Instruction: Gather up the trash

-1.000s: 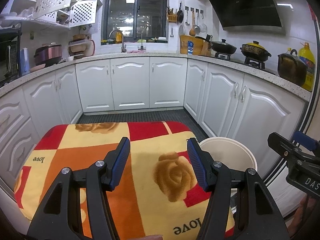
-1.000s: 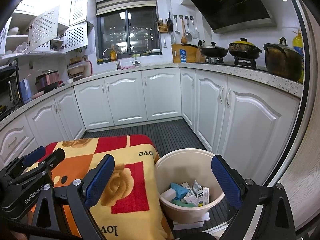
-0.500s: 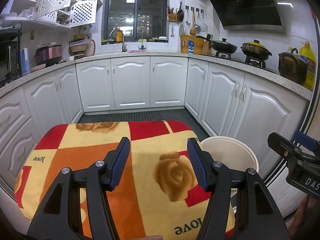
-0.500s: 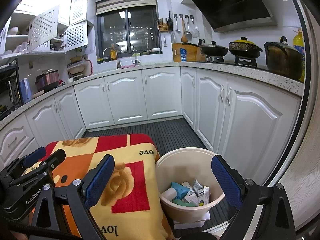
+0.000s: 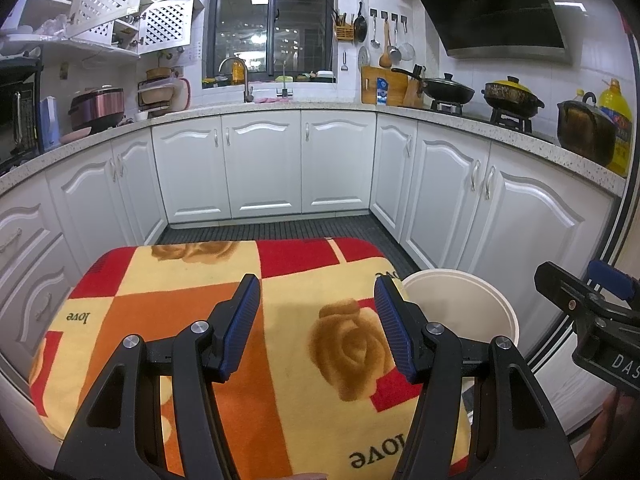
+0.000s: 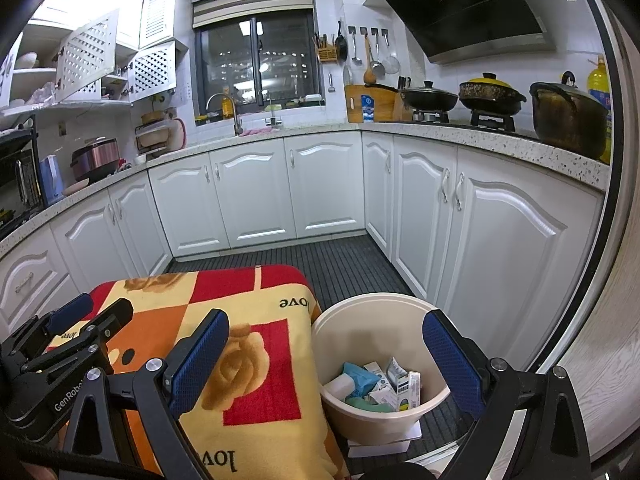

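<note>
Right wrist view: trash [image 6: 380, 384] unmoved in bin [image 6: 400, 416].

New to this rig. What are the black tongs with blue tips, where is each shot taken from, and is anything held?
No robot arm: a person holds one two-finger gripper in each hand, each with a fisheye camera looking along its fingers. The left view shows the left gripper above a table under a rose-patterned blanket. The right view shows the right gripper over a cream bin beside that table. Both stand open and hold nothing. No trash shows on the blanket; cartons and wrappers lie in the bin.
</note>
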